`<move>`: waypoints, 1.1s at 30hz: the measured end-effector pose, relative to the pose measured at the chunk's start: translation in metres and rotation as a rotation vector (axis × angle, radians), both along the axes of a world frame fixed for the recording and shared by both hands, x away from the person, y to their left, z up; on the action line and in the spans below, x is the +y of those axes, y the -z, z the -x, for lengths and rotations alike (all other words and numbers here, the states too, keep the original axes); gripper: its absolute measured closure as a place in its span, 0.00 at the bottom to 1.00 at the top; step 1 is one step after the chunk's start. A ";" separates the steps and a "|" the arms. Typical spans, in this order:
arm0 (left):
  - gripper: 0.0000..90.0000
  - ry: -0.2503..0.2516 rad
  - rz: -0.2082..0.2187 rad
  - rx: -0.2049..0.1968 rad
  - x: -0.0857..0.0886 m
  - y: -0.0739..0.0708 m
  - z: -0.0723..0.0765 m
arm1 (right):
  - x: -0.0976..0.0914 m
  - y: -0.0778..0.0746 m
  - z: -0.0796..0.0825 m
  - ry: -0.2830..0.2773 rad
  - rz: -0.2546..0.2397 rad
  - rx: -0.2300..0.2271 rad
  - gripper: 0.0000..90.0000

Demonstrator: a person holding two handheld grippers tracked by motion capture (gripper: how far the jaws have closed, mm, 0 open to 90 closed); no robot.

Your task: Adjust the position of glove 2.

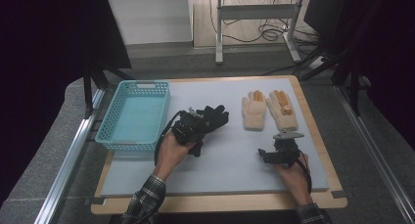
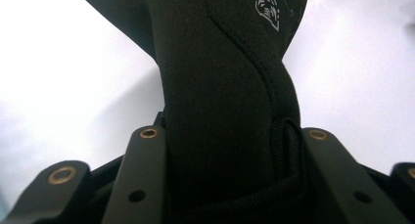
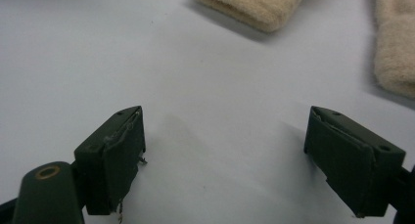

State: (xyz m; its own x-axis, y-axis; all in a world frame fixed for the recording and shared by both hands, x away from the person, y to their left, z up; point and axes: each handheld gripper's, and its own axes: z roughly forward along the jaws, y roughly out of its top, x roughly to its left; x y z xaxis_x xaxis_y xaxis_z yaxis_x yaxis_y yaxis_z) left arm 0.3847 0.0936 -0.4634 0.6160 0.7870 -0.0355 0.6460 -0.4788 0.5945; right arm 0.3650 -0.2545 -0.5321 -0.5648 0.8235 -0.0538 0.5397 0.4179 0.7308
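Note:
A black glove (image 1: 211,117) hangs in my left gripper (image 1: 193,126) near the middle of the grey mat, just right of the basket. In the left gripper view the black glove (image 2: 220,87) is clamped by its cuff between the two jaws, which are shut on it. Two cream gloves with orange patches lie side by side at the back right, one (image 1: 254,109) left of the other (image 1: 282,109). My right gripper (image 1: 264,154) rests low on the mat in front of them, open, with nothing between its fingers (image 3: 117,155). The cuffs of the cream gloves (image 3: 254,4) lie just beyond it.
A light blue plastic basket (image 1: 110,136) stands at the left edge of the mat (image 1: 220,175), with nothing inside. The mat lies on a wooden tabletop. Metal rails run along both sides of the table.

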 end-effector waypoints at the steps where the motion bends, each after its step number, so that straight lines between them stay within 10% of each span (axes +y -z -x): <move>1: 0.70 -0.004 -0.001 -0.003 0.001 -0.003 -0.001 | 0.000 0.000 0.000 0.000 0.000 0.000 0.17; 33: 0.68 -0.271 -0.032 -0.031 0.120 -0.054 -0.033 | 0.000 0.000 0.000 -0.001 0.000 0.000 0.17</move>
